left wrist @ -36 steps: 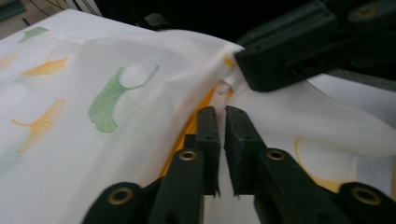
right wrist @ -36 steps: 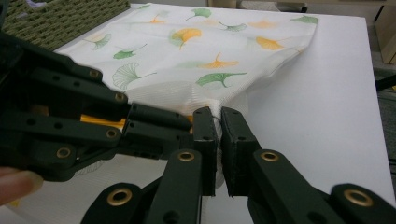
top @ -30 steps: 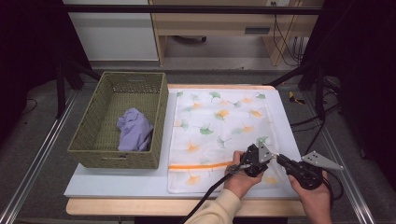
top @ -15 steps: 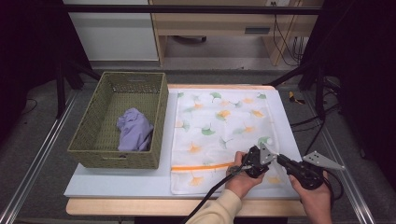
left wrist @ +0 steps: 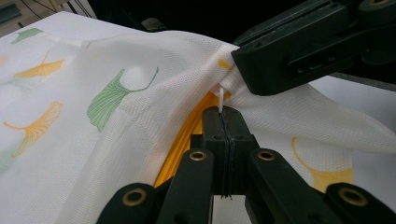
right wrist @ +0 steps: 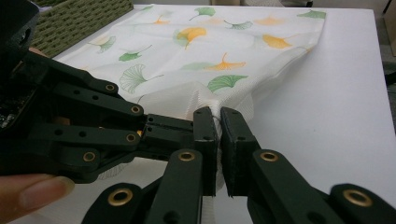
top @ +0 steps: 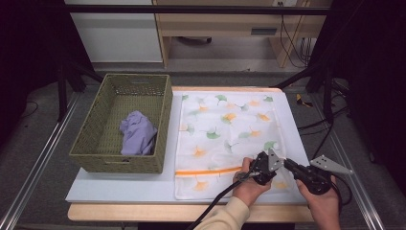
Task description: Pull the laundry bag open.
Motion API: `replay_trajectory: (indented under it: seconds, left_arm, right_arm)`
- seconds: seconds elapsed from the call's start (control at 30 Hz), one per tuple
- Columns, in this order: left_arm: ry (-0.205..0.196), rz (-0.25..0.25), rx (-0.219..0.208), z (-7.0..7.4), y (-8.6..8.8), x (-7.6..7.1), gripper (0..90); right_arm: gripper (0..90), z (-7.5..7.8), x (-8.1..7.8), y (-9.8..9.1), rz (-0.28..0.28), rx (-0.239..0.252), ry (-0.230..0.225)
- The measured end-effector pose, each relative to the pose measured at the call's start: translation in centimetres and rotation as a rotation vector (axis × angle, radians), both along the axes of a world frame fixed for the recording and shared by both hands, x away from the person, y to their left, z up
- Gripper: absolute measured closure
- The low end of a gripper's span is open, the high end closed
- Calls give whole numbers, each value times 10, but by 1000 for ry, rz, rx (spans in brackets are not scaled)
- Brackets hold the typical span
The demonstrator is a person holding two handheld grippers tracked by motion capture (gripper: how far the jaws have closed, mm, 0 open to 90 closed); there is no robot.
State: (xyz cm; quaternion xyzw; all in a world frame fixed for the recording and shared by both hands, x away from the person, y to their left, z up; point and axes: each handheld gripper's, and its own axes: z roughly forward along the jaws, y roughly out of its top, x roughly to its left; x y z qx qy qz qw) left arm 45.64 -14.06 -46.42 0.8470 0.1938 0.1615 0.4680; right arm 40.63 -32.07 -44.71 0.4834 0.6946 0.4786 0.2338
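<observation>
The mesh laundry bag (top: 225,139) lies flat on the tabletop (top: 119,187), beside the wicker basket (top: 122,124). The left hand-held gripper (left wrist: 223,122) has just been closing and now pinches the white zipper pull (left wrist: 220,97). The right hand-held gripper (right wrist: 218,122) clamps the bag's corner fabric. Judgement: unzipping can begin.

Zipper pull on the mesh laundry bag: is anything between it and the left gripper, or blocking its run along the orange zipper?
Nothing visible. The left gripper has just closed on the white zipper pull. The right gripper pinches the laundry bag beside it. The orange zipper lies bare toward the basket.
</observation>
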Motion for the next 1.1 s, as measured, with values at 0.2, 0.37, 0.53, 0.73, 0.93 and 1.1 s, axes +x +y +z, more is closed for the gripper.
replay_trajectory:
  seconds: [0.2,0.37,0.53,0.73,0.93,1.1]
  left_arm:
    - [16,6,-18,-3,2,-2,896]
    - [21,5,-54,-6,4,-3,877]
    - [36,12,-93,-8,4,-1,803]
    - [24,19,-111,-10,3,-1,802]
    - [27,38,-121,-10,1,-3,869]
    - [27,45,-113,-10,2,-4,895]
  right_arm:
    - [857,0,0,1,1,-8,12]
    - [857,0,0,1,7,-2,13]
    - [857,1,-1,3,8,0,16]
    - [857,1,-1,2,8,10,17]
    - [858,1,-1,2,4,10,16]
    - [857,1,-1,2,0,-9,23]
